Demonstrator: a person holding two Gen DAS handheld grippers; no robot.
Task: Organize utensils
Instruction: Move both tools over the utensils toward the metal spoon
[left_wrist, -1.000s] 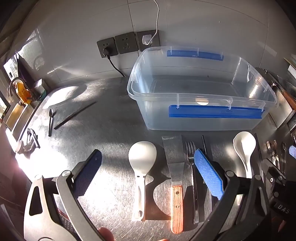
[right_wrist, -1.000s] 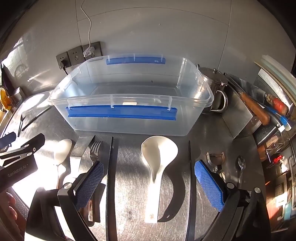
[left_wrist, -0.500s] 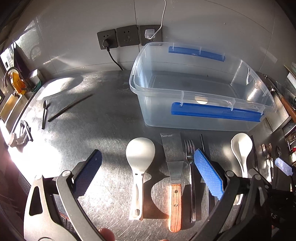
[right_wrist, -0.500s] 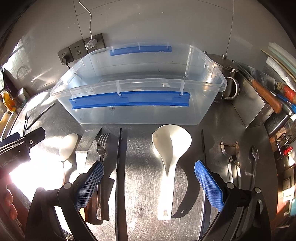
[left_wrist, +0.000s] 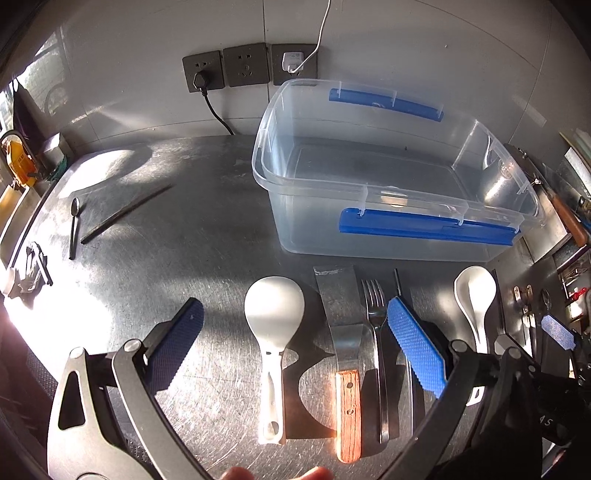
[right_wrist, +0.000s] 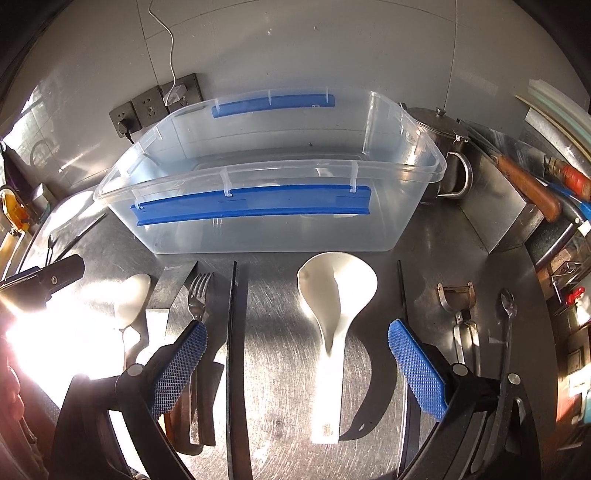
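An empty clear plastic bin (left_wrist: 388, 210) (right_wrist: 258, 225) with blue latches stands at the back of a steel counter. In front of it lie a white rice paddle (left_wrist: 273, 332), a wood-handled spatula (left_wrist: 343, 350), a fork (left_wrist: 376, 332) (right_wrist: 197, 295), a black chopstick (right_wrist: 233, 350) and a white ladle-spoon (right_wrist: 334, 314) (left_wrist: 474, 299). My left gripper (left_wrist: 295, 343) hovers open above the paddle and spatula. Open too, my right gripper (right_wrist: 295, 365) straddles the ladle-spoon and the chopstick from above. Neither holds anything.
At the far left lie a small spoon (left_wrist: 74, 225) and dark chopsticks (left_wrist: 125, 214). A peeler (right_wrist: 458, 314) and a teaspoon (right_wrist: 508, 325) rest at the right. A steel pot (right_wrist: 443, 147) and a knife block with knives (right_wrist: 517, 192) stand beside the bin. Wall sockets (left_wrist: 243, 66) sit behind.
Both grippers have risen and tilted, so the bin and utensils sit lower and closer in view. The bin shifted right in the left view. Jaws stay open; nothing was grasped.
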